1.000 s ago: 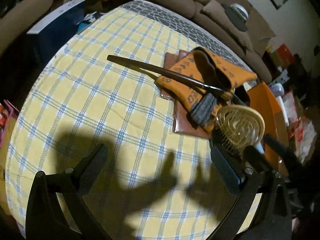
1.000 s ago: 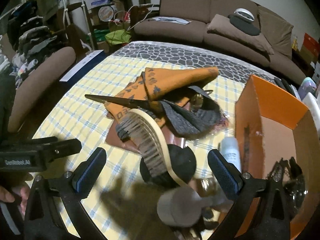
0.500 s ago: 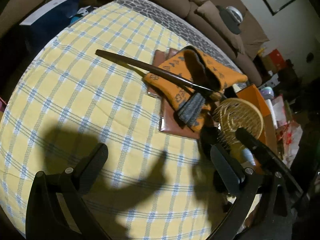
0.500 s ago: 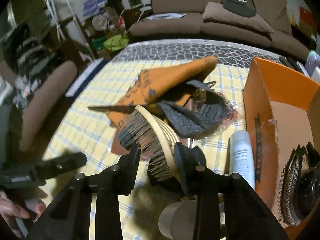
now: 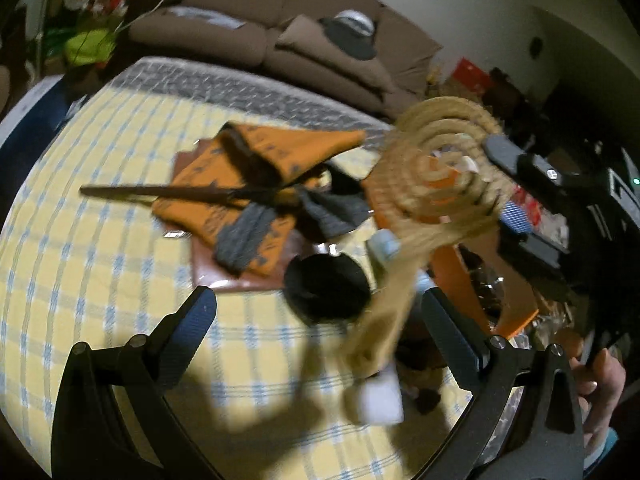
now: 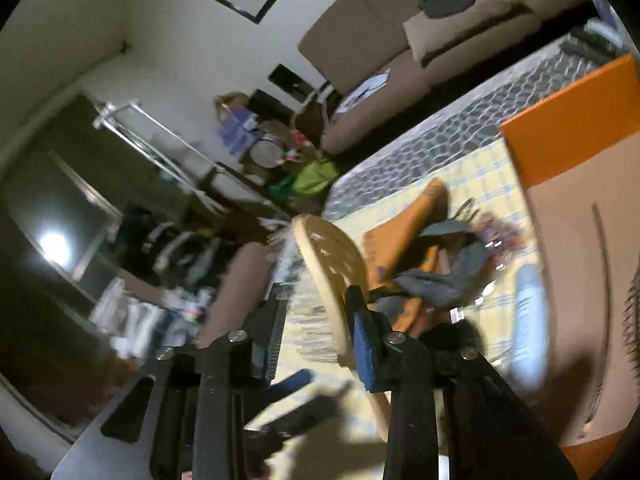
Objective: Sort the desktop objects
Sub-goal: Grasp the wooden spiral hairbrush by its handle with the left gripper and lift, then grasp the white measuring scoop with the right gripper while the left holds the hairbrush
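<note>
A beige hairbrush (image 6: 332,264) with a cut-out back hangs lifted above the table, and my right gripper (image 6: 320,340) is gripping its head, the jaws still closing with the pads pressed on both sides. In the left wrist view the brush (image 5: 440,172) hangs high at the right, handle down, with the right gripper (image 5: 508,184) on it. My left gripper (image 5: 320,328) stands open over the yellow checked tablecloth (image 5: 100,240), nothing between its fingers. An orange box (image 6: 568,140) lies at the right.
An orange scarf (image 5: 280,152) with grey ends lies on a brown notebook (image 5: 240,276), with a dark stick (image 5: 160,192) across them. A black round object (image 5: 324,284) and a white tube (image 6: 528,320) lie near the box. A brown sofa (image 5: 320,52) stands behind the table.
My right gripper went from wide open to shut on the brush, then lifted it off the table while rolling. The left gripper rose and turned toward the pile.
</note>
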Demonstrator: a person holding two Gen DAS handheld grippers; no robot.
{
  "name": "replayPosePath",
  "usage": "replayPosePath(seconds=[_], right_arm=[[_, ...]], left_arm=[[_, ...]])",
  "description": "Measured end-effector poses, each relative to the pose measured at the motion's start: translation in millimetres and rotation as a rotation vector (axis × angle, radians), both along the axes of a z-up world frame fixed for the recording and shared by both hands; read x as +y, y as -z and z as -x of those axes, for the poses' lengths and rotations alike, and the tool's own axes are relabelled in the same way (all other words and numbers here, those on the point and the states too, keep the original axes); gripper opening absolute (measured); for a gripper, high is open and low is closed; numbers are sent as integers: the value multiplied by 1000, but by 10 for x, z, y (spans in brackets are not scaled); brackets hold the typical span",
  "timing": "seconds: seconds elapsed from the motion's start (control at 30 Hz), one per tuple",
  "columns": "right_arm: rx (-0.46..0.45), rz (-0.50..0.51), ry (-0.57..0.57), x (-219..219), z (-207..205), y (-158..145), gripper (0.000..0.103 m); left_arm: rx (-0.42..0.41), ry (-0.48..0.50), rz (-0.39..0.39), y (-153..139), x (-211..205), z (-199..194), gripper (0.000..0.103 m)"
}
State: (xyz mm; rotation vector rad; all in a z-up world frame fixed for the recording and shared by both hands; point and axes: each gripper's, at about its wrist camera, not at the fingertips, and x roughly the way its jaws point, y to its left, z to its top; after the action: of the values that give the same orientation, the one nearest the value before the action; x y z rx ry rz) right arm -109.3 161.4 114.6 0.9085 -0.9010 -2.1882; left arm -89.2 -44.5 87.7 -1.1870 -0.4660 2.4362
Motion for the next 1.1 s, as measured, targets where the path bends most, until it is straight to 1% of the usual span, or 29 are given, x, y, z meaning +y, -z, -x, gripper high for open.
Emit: replayPosePath(seconds=[0.03,0.07,0.13,0.17,0.23,0.27,0.3,0.37,0.43,0.57,0.63,0.67,0.73,0.8,0.87,1.0,1.07,1.1], right_arm=[[-11,16,-11,-31,4,7,31],[-20,24,-22,-64,-1,21,30],[-33,25,-39,-111,-18,36,28],[-43,18,-47,-144,-25,53,27],[-58,23,-59,-170,-44,98,28],[-69,36,-69,-175,-48,117,28],[-79,48,-77,-176,-52,132,28],[-88,53,-97,-190,-53,164,27],[-94,53,-114,-204,-67,192,27],[-109,54,-131,-242,-70,239,27],[-111,54,-135,-253,-73,248,28],[-113,52,-138,-259,-75,254,28],[-115,43,-147,-287,-72,268,28],[-113,34,-149,-306,-67,268,29],[-106,14,-149,-319,-73,250,29],[-102,-22,-133,-283,-82,232,30],[-105,-71,-115,-238,-92,224,39],[-106,-97,-107,-234,-96,221,46]], left_arm=[[14,8,2,-20,34,-5,103],[25,9,20,-29,71,-6,103],[41,1,105,-4,155,1,102],[37,5,127,16,177,5,99],[17,36,153,93,225,32,78],[7,46,172,123,244,34,55],[-4,54,192,152,259,40,44],[-21,50,198,191,246,49,32],[-35,33,173,189,184,60,32],[-31,11,121,135,83,55,46],[-22,26,113,123,81,45,41],[-20,37,111,114,95,31,22],[-7,36,149,103,138,1,18],[2,34,157,94,143,-15,11],[6,13,154,81,107,-17,8],[-5,-31,120,88,-50,9,8],[-10,-55,113,95,-136,20,8],[-9,-62,115,90,-165,22,8]])
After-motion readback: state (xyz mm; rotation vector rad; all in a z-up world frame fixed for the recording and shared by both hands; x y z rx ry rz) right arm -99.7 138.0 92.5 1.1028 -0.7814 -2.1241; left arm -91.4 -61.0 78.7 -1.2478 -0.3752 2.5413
